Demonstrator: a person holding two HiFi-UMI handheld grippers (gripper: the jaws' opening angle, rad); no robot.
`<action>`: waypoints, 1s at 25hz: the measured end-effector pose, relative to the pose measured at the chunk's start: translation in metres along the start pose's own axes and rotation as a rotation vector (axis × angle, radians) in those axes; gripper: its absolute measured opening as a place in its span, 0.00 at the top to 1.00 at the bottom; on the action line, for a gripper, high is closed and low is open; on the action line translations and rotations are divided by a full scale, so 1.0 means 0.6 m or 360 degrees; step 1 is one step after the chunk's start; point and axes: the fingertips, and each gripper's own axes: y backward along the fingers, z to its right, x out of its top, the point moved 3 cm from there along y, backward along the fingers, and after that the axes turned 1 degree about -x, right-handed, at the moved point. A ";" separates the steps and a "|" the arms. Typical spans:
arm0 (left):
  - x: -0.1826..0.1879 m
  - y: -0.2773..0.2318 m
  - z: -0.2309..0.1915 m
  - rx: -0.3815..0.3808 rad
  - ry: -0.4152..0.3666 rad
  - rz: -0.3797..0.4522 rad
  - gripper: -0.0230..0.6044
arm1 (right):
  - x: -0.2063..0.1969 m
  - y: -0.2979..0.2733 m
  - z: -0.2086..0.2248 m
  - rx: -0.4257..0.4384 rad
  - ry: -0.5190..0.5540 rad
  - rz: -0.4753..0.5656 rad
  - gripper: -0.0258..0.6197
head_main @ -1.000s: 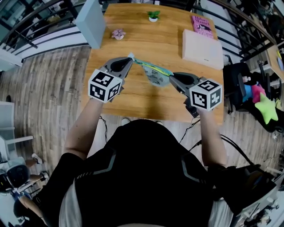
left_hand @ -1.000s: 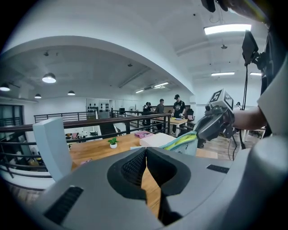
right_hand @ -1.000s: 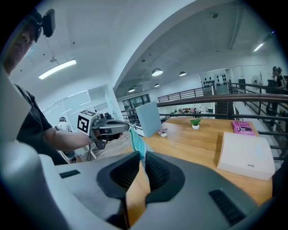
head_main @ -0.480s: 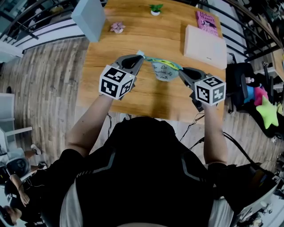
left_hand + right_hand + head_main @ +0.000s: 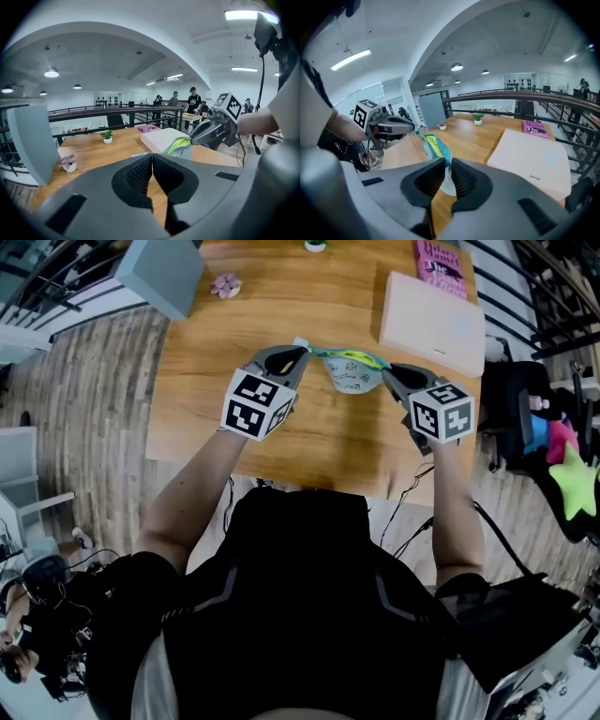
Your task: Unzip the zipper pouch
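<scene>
The zipper pouch (image 5: 352, 374) is pale with small prints and a teal and yellow top edge. It hangs stretched between my two grippers, low over the wooden table (image 5: 211, 395). My left gripper (image 5: 299, 352) is shut on its left end, where a pale tab shows at the jaw tips (image 5: 139, 154). My right gripper (image 5: 387, 370) is shut on its right end; the fabric (image 5: 434, 146) runs in between its pads. Each gripper view shows the other gripper across the pouch: the right gripper (image 5: 193, 139) and the left gripper (image 5: 414, 126).
A white box (image 5: 432, 322) lies at the table's right, with a pink book (image 5: 441, 256) behind it. A grey-blue panel (image 5: 159, 273) stands at the far left corner beside a small pink flower pot (image 5: 225, 284). A black bag and bright toys (image 5: 562, 460) sit off the right edge.
Both grippers have sunk toward the table and moved a little away from the body, with the pouch still stretched between them. Neither grip has changed.
</scene>
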 end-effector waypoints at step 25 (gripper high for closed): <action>-0.234 -0.085 0.089 -0.0022 0.0073 -0.0574 0.91 | -0.242 -0.080 0.021 0.0254 -0.0223 -0.0307 0.88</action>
